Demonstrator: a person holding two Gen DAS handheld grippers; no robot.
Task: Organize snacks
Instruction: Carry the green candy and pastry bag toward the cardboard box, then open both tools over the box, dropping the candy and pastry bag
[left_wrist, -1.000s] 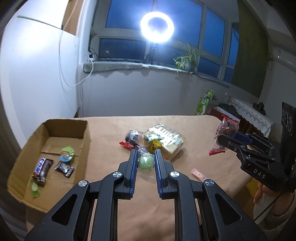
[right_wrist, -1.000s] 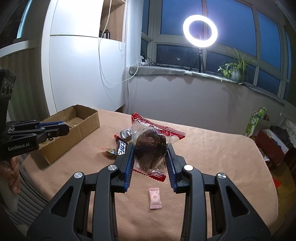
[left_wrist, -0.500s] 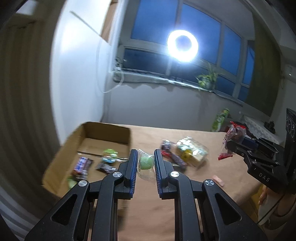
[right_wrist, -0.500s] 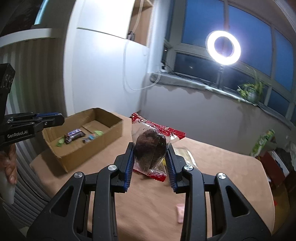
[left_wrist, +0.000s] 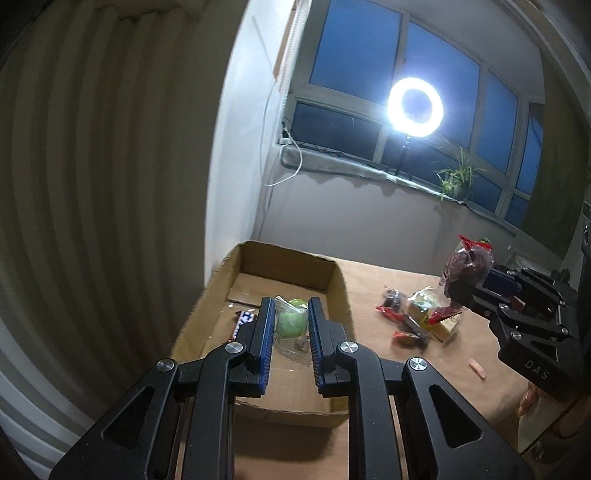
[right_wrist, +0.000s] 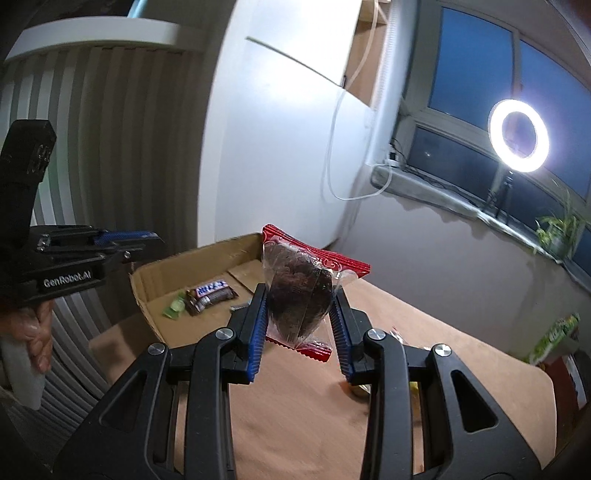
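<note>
My left gripper is shut on a green jelly cup in clear wrap and hangs over the cardboard box at the table's left end. A Snickers bar and a small green candy lie inside the box. My right gripper is shut on a dark brown cake in a clear and red wrapper, held above the table just right of the box. In the left wrist view that gripper shows at the right, in the right wrist view the left gripper at the left.
A pile of loose snacks and a small pink candy lie on the tan tablecloth. A ribbed wall and white cabinet stand left of the box. A ring light and a plant are at the window.
Both grippers have swung left toward the box, each keeping its snack. The left one now hangs over the box instead of the snack pile; the right one has come close beside it.
</note>
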